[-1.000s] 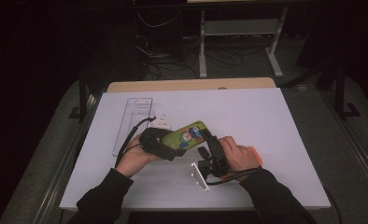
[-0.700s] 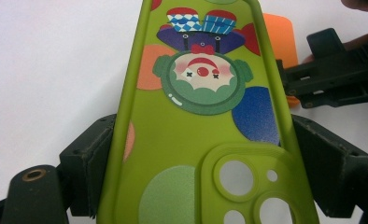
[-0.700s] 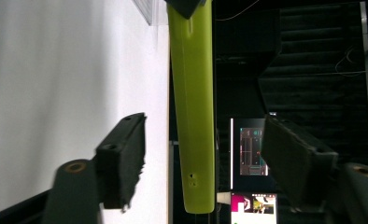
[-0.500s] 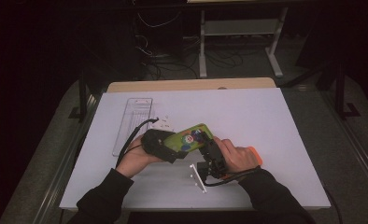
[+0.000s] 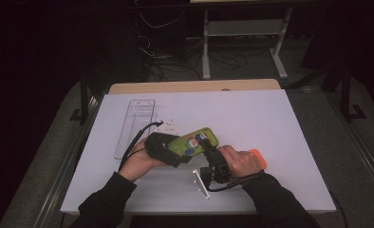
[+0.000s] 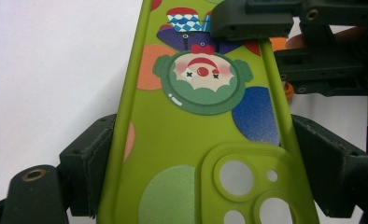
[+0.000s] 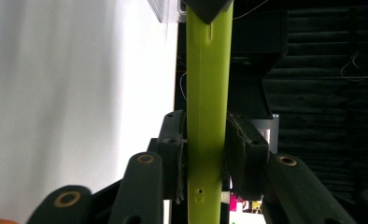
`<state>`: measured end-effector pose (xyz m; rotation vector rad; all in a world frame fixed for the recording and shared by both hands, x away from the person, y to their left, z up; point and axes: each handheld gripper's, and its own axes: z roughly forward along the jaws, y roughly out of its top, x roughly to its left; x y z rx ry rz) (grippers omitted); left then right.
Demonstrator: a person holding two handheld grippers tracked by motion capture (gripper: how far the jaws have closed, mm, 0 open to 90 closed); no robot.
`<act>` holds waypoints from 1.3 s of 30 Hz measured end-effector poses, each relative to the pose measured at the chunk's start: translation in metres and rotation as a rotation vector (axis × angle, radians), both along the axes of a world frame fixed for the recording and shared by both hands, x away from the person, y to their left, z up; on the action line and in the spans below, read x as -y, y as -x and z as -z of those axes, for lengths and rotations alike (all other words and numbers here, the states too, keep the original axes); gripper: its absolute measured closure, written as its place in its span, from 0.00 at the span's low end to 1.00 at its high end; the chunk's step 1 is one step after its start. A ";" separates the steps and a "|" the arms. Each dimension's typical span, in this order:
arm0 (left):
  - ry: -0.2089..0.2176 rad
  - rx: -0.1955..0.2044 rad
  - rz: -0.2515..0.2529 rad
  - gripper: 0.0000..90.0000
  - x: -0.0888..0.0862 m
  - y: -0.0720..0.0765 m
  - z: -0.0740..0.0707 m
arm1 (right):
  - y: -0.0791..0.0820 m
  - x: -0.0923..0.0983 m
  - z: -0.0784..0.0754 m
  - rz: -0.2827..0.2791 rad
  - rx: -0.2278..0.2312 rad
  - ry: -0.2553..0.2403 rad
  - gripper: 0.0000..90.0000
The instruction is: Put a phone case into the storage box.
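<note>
A lime-green phone case (image 5: 193, 141) with a clown print is held above the white table top (image 5: 270, 123). My left gripper (image 5: 178, 151) is shut on it across its width; in the left gripper view the case (image 6: 191, 140) sits back side up between both jaws, camera cut-outs nearest. My right gripper (image 5: 208, 144) grips the case's far end by its thickness. Its jaws have just been closing, and in the right gripper view both pads (image 7: 240, 140) press the case's edge (image 7: 209, 93). The right gripper (image 6: 313, 51) also appears at the top of the left gripper view.
A clear plastic tray (image 5: 135, 124) lies at the left of the white table top, with small white pieces (image 5: 168, 126) beside it. A thin white strip (image 5: 200, 184) lies under my right hand. Shelving and cables (image 5: 242, 33) stand in the dark beyond the table's wooden far edge (image 5: 194, 86).
The right gripper's jaws have closed onto the far end of the green case. Both hands and the case stay where they were.
</note>
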<state>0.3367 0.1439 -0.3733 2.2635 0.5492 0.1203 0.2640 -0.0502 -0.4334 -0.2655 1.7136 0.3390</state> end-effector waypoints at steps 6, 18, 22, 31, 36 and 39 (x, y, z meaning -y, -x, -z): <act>0.003 -0.002 0.001 0.17 -0.001 0.000 0.000 | 0.001 0.000 0.000 -0.004 -0.005 -0.002 0.82; 0.036 -0.026 -0.005 0.17 -0.001 0.000 0.002 | 0.002 0.001 0.001 -0.016 0.004 0.012 0.84; 0.037 -0.011 0.005 0.16 -0.003 -0.001 0.001 | 0.003 0.001 0.000 -0.017 0.017 0.005 0.84; 0.051 -0.013 0.008 0.10 -0.003 0.000 0.002 | 0.003 0.002 -0.004 -0.009 0.020 0.008 0.84; 0.066 -0.019 0.009 0.01 -0.006 0.000 0.000 | 0.001 0.003 -0.002 0.004 0.005 0.000 0.84; 0.083 -0.019 0.011 0.00 -0.008 0.000 -0.001 | 0.000 0.004 -0.002 0.013 0.001 -0.006 0.84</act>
